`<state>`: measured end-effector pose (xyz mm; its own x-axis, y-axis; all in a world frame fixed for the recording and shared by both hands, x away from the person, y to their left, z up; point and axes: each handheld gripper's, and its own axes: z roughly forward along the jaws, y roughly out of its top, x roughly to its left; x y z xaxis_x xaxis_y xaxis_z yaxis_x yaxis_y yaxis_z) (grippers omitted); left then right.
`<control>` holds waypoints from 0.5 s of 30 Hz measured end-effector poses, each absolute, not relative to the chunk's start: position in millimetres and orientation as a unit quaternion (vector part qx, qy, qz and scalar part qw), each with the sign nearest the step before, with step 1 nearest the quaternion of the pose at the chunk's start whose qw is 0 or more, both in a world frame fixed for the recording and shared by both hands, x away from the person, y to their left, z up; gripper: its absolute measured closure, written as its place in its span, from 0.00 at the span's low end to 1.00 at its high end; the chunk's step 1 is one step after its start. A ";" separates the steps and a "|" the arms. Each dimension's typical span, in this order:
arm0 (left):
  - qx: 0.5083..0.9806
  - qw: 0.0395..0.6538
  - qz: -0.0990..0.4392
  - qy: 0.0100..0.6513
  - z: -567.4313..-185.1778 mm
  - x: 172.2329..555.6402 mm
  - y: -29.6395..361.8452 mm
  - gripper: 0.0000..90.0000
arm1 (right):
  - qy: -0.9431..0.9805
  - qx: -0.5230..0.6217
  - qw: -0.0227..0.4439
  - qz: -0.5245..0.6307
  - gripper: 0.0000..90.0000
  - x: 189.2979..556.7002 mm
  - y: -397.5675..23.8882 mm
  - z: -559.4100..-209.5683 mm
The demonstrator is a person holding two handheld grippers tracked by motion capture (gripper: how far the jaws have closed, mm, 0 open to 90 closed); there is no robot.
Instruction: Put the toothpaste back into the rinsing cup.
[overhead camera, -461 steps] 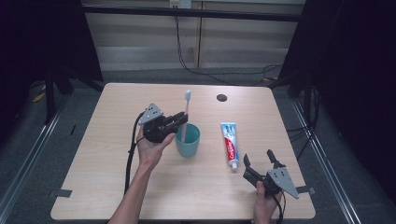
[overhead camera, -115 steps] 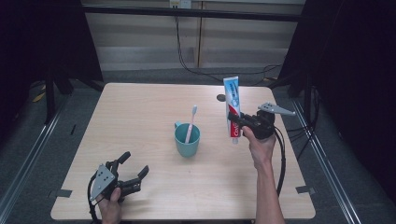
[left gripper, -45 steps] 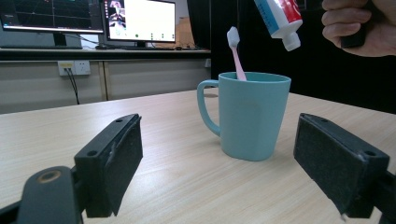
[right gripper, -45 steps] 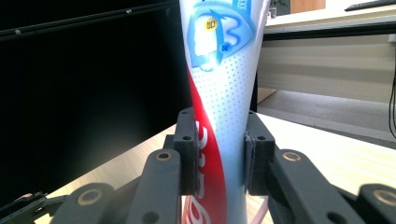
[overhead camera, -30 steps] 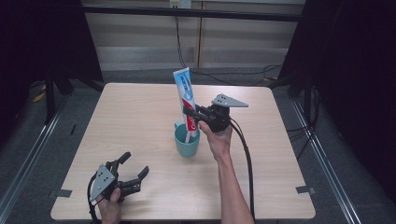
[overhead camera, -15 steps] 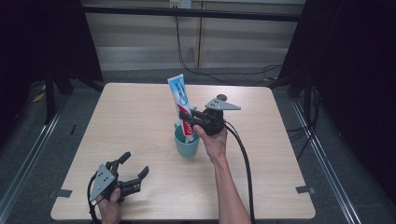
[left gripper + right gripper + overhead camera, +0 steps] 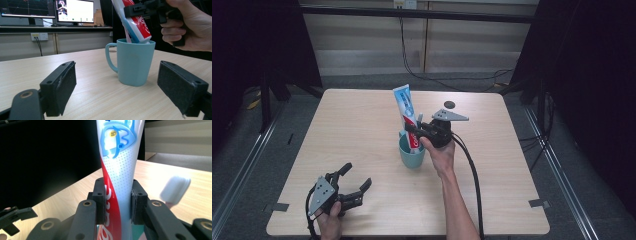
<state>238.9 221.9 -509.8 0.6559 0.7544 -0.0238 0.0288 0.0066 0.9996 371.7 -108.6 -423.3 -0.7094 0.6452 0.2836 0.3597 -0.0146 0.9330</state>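
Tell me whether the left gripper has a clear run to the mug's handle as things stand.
Probably yes. The left gripper sits open, with bare table between it and the mug. The handle faces its side, while the right gripper holds the toothpaste tube above the rim.

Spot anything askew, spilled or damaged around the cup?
Nothing stands out. The teal cup stands upright, no spill. The toothpaste tube leans, but the right gripper is holding it, lower end in the cup beside the toothbrush.

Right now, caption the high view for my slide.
Right gripper lowers toothpaste tube into teal cup; left gripper rests open.
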 end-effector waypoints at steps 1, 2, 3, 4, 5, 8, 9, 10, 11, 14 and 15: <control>0.646 0.641 0.283 0.303 -509.8 238.9 222.0 0.17 | 0.693 0.363 0.115 0.612 0.79 371.5 -108.8 -424.2; 0.645 0.642 0.283 0.304 -509.8 238.9 221.8 0.17 | 0.693 0.363 0.115 0.612 0.79 371.2 -108.6 -424.8; 0.646 0.641 0.283 0.303 -509.8 238.9 222.0 0.17 | 0.693 0.362 0.114 0.613 0.79 371.1 -108.4 -425.5; 0.646 0.641 0.283 0.303 -509.8 238.9 221.9 0.17 | 0.692 0.362 0.112 0.615 0.79 370.9 -108.2 -426.8; 0.645 0.641 0.282 0.305 -509.7 238.8 221.8 0.17 | 0.689 0.362 0.109 0.618 0.79 370.7 -107.8 -428.5; 0.645 0.641 0.282 0.305 -509.7 238.8 221.9 0.17 | 0.689 0.365 0.106 0.617 0.79 370.2 -107.9 -434.5; 0.646 0.641 0.282 0.305 -509.7 238.8 221.9 0.17 | 0.688 0.367 0.105 0.617 0.79 370.2 -108.4 -436.3; 0.646 0.641 0.282 0.305 -509.7 238.8 221.9 0.17 | 0.688 0.370 0.104 0.616 0.79 370.1 -109.0 -437.6; 0.646 0.641 0.282 0.305 -509.7 238.9 222.0 0.17 | 0.688 0.369 0.102 0.617 0.79 370.0 -109.3 -438.4; 0.646 0.641 0.282 0.306 -509.7 238.9 222.0 0.17 | 0.691 0.368 0.102 0.614 0.79 369.8 -108.4 -439.0; 0.645 0.641 0.282 0.305 -509.7 238.9 222.0 0.17 | 0.691 0.368 0.102 0.614 0.79 369.6 -108.1 -439.0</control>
